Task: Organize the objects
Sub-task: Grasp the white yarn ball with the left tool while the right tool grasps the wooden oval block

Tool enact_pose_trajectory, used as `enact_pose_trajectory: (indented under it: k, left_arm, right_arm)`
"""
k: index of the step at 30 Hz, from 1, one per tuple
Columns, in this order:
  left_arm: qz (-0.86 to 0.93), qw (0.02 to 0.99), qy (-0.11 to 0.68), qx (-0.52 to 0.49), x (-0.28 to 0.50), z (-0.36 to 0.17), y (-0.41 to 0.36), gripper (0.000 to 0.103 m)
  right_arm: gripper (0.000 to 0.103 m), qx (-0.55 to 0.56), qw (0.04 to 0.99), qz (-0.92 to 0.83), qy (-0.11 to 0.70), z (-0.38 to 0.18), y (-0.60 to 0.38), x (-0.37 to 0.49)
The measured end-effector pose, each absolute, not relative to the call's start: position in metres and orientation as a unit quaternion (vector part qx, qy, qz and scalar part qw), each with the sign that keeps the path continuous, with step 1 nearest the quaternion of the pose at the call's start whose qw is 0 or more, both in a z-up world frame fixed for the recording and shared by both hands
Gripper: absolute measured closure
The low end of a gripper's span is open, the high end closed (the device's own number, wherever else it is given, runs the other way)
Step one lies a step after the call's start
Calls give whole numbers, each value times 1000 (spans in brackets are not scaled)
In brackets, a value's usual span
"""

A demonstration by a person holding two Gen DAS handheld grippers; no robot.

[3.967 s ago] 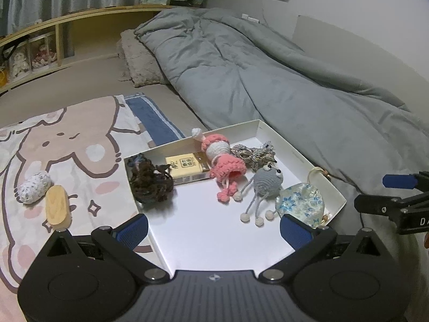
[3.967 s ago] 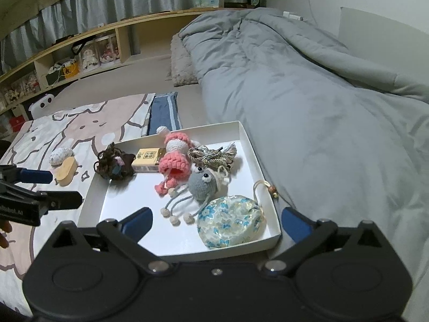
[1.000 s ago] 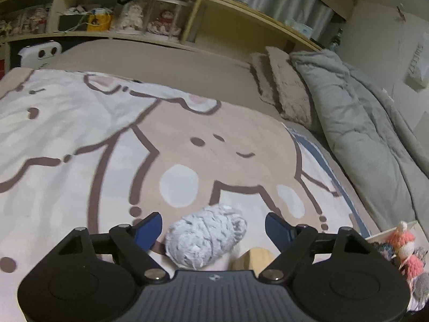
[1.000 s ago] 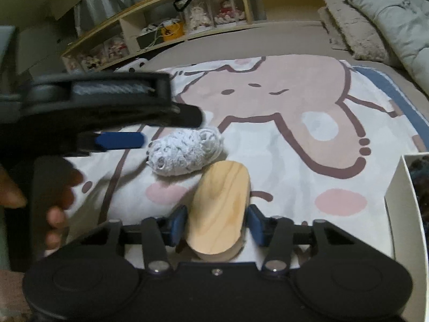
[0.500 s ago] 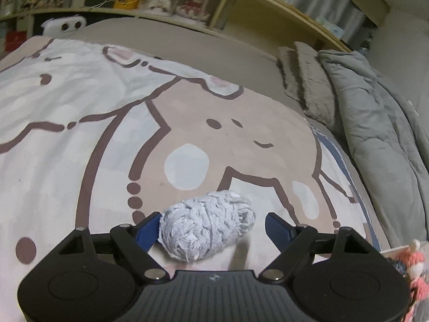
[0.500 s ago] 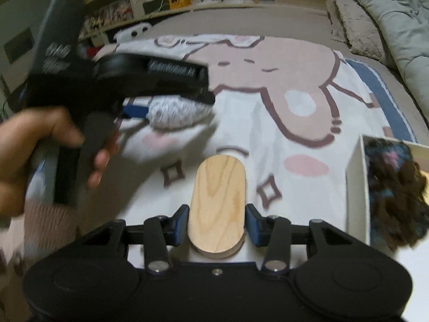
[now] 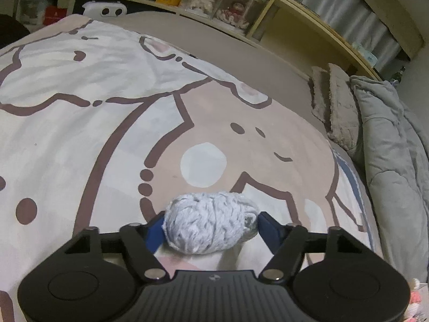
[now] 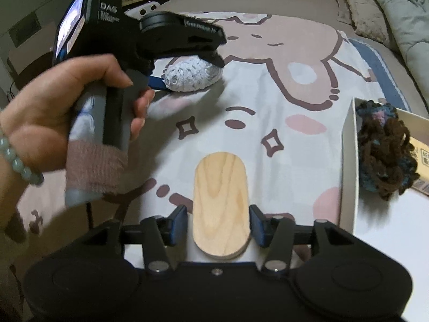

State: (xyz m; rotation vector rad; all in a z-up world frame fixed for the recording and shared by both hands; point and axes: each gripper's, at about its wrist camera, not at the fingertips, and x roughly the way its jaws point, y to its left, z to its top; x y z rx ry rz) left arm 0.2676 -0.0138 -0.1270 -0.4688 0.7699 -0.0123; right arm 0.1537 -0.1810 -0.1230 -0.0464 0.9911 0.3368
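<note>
My left gripper (image 7: 210,229) is shut on a white crocheted ball (image 7: 210,224) and holds it above the cartoon blanket (image 7: 107,112). The right wrist view shows that gripper and the ball (image 8: 193,76) off the bed surface, at upper left. My right gripper (image 8: 217,225) is shut on an oval wooden block (image 8: 220,204), held above the blanket. The white tray (image 8: 347,161) stands at the right with a dark brown yarn bundle (image 8: 383,150) inside.
A grey duvet (image 7: 388,147) and a fuzzy pillow (image 7: 337,107) lie at the right of the bed. A wooden shelf (image 7: 241,8) with jars runs along the back. A yellow box (image 8: 422,166) lies in the tray beside the yarn.
Both grippers closed on their objects and lifted them. The left gripper's jaws came in onto the ball. The right gripper moved toward the tray with the block.
</note>
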Motion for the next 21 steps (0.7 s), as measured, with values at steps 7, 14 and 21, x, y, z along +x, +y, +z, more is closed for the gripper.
enact_pose_trajectory:
  k: [7, 14, 21]
  left_arm:
    - [-16, 906, 360, -222, 265, -126, -10, 43]
    - [-39, 911, 349, -217, 256, -108, -8, 59]
    - [-40, 908, 350, -225, 243, -97, -5, 61]
  right_arm:
    - [58, -12, 870, 163, 465, -127, -185, 161]
    - [59, -10, 884, 164, 439, -110, -189, 154]
    - [59, 3, 899, 141, 416, -93, -200, 147]
